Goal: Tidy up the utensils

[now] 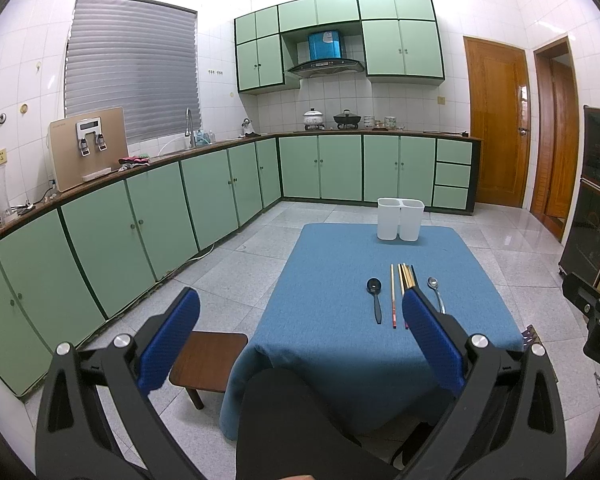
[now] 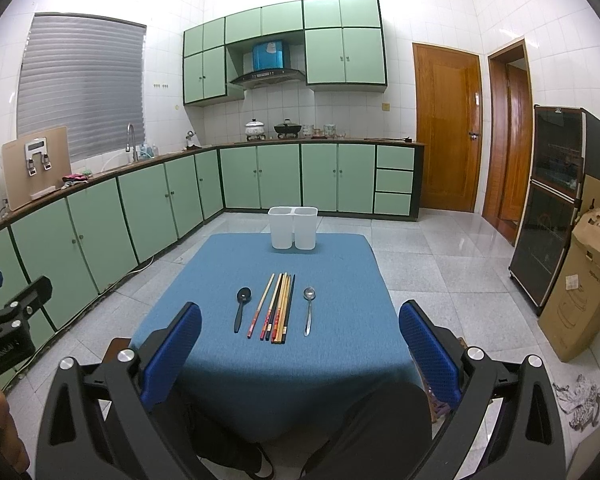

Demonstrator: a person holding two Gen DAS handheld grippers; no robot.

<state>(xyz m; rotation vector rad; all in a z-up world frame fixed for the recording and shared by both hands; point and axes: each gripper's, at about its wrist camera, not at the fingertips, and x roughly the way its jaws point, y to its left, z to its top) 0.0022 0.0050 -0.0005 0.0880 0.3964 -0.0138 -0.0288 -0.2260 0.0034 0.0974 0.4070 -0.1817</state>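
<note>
On a blue-clothed table [image 2: 220,360] lie a black spoon [image 2: 241,307], several chopsticks [image 2: 277,309] side by side, and a metal spoon [image 2: 309,309]. A white two-compartment holder [image 2: 293,227] stands at the far edge, with nothing visible inside. My right gripper [image 2: 300,344] hangs open above the near edge, nothing between its blue pads. My left gripper [image 1: 300,332] is open too, held back left of the table. In the left wrist view the black spoon [image 1: 375,298], chopsticks [image 1: 400,286], metal spoon [image 1: 436,292] and holder [image 1: 400,219] show; the right pad hides part of the chopsticks.
A small brown stool [image 1: 208,356] stands left of the table. Green cabinets [image 2: 140,196] run along the left and back walls. A dark appliance cabinet [image 2: 556,200] and a cardboard box [image 2: 580,284] stand at the right. A person's dark-clad knees [image 2: 380,424] are under the near edge.
</note>
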